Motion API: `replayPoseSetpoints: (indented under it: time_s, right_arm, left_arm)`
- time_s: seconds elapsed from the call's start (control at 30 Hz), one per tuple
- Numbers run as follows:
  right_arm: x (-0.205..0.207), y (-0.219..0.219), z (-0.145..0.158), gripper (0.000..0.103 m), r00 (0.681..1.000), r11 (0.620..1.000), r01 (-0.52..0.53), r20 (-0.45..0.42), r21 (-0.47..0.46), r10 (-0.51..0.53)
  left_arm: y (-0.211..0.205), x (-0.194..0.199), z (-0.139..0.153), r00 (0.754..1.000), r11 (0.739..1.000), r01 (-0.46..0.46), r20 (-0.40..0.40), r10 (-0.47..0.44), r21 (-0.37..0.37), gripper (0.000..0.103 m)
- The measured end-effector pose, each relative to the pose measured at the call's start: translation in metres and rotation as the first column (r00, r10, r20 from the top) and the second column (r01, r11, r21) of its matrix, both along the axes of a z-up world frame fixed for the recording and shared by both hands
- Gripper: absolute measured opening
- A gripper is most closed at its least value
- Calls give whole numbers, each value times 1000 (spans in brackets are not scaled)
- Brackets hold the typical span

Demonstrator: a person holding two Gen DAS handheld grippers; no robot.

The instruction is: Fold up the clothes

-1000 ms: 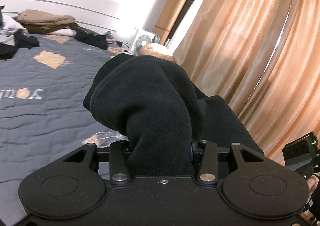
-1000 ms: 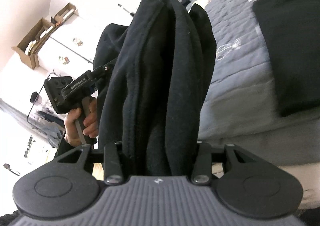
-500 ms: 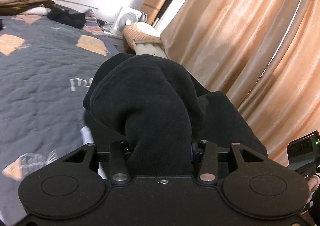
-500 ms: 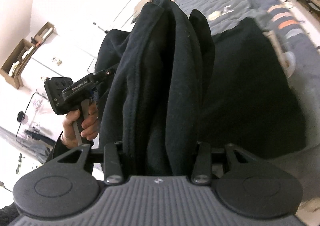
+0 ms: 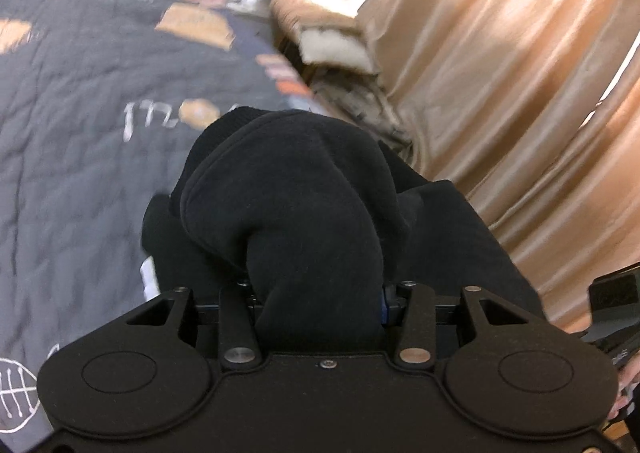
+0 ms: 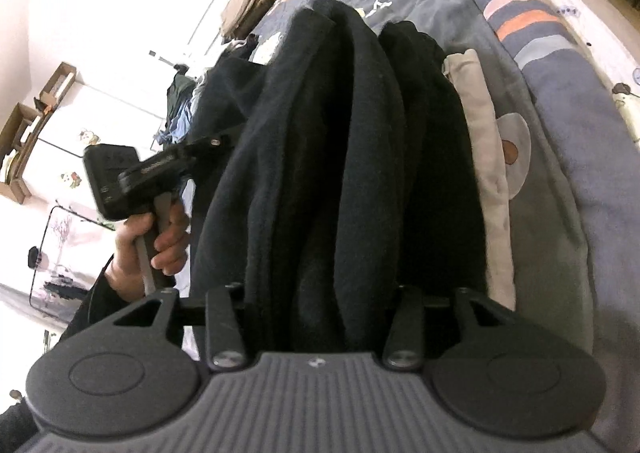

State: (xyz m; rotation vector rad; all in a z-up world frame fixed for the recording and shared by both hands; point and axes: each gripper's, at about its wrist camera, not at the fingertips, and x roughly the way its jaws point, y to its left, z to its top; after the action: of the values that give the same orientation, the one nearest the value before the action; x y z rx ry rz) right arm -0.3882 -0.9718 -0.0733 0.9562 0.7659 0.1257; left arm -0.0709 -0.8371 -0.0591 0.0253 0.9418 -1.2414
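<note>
Your left gripper [image 5: 318, 289] was clenched on a thick bunch of the black fleece garment [image 5: 296, 189], the cloth bulging up out of the jaws in the centre of the left wrist view and hiding the fingertips. Your right gripper [image 6: 320, 293] was clamped on another gathered part of the same garment, which rose in long vertical folds through the middle of the right wrist view. There your left hand [image 6: 150, 237] showed at centre left, wrapped round the handle of its tool.

The garment hung in the air between the two grips, over the grey quilted bedspread [image 5: 80, 125] that filled the left half of the left wrist view. At the right of the right wrist view, a cream-coloured fabric piece [image 6: 486, 157] lay just beside the black folds, above the striped edge of the bed [image 6: 528, 21].

By my judgement you were carrying or lowering the garment toward the bed, though whether it was folded already or yet to be spread I could not tell. To do it well, you needed both grips firm and level, the cloth taut between them, so the hanging folds would not twist. You also needed to bring it down slowly, as the left wrist view was blurred.
</note>
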Motion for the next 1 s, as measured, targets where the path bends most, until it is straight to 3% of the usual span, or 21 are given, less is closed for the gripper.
replayPoseSetpoints:
  time_s: [0.1, 0.17, 0.33, 0.47, 0.6, 0.73, 0.8, 0.9, 1.0]
  right_arm:
    - [-5, 0, -2, 52, 1000, 1000, 1, 17, -17, -1]
    - [-10, 1, -1, 55, 1000, 999, -9, 16, -39, 10]
    - [-31, -7, 10, 59, 1000, 998, -1, 25, -62, 2]
    - [-52, -11, 25, 64, 999, 991, 31, 16, -129, -29]
    - [-87, -13, 41, 65, 993, 973, 108, 64, -202, -97]
    - [-115, -3, 63, 66, 963, 946, 242, 176, -218, -205]
    - [-115, 13, 70, 67, 949, 940, 260, 239, -220, -207]
    - [-102, 45, 73, 69, 944, 946, 217, 299, -242, -140]
    - [-79, 68, 63, 69, 955, 953, 152, 288, -260, -74]
  left_arm:
    - [-2, 9, -12, 999, 1000, -23, -36, 22, -9, 46]
    - [8, 10, -6, 999, 999, -44, -21, 43, -10, 59]
    - [34, 13, 11, 995, 995, -97, 21, 97, -14, 73]
    - [55, 15, 25, 989, 990, -139, 54, 140, -19, 79]
    - [96, 5, 52, 976, 977, -195, 84, 201, -82, 82]
    - [120, -32, 69, 980, 977, -163, 92, 176, -137, 84]
    - [125, -59, 72, 985, 978, -137, 86, 151, -155, 85]
    - [128, -100, 73, 993, 974, -98, 39, 108, -205, 86]
    - [119, -128, 66, 998, 967, -66, -37, 59, -245, 88]
